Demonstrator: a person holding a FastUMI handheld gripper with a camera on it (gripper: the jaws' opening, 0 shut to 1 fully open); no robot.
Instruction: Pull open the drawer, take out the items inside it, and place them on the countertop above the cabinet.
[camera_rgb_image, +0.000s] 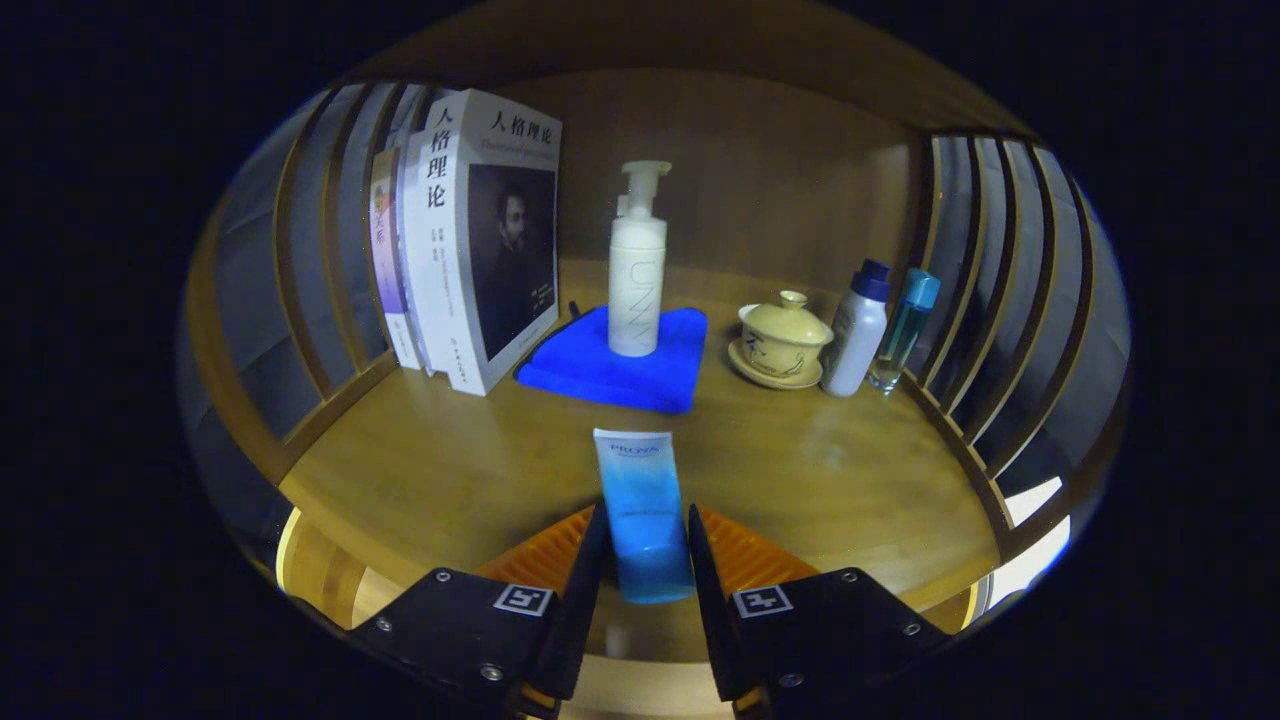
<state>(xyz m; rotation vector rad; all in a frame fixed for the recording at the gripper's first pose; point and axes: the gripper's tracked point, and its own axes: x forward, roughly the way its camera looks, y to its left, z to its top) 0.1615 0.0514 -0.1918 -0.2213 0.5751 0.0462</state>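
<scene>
Your tongs (645, 545) are clenching a blue tube (640, 510), both fingers pressing on its sides, and you are holding it upright just above the front part of the wooden desk (850, 480). Whether its lower end is touching the wood is hard to tell, since the fingers are covering that part.

Beyond the tube, a white pump bottle (637, 270) is standing upright on a folded blue cloth (620, 370). To the right of the cloth, a lidded cream cup (783, 335) is sitting on its saucer; the lid is closing it, so you cannot see what it is holding. Just beside the cup, a white bottle with a dark blue cap (858, 330) is standing, and a slim clear bottle with a teal cap (905, 325) is standing just beside that, against the right slatted side (1000, 300). What the bottles are holding is not showing.

To the left of the cloth, several books (470, 240) are standing upright against the left slatted side (300, 270), the thick white one hiding most of the thinner ones behind it.

The drawer is lying below the desk's front edge, where the tongs are cutting it off.
</scene>
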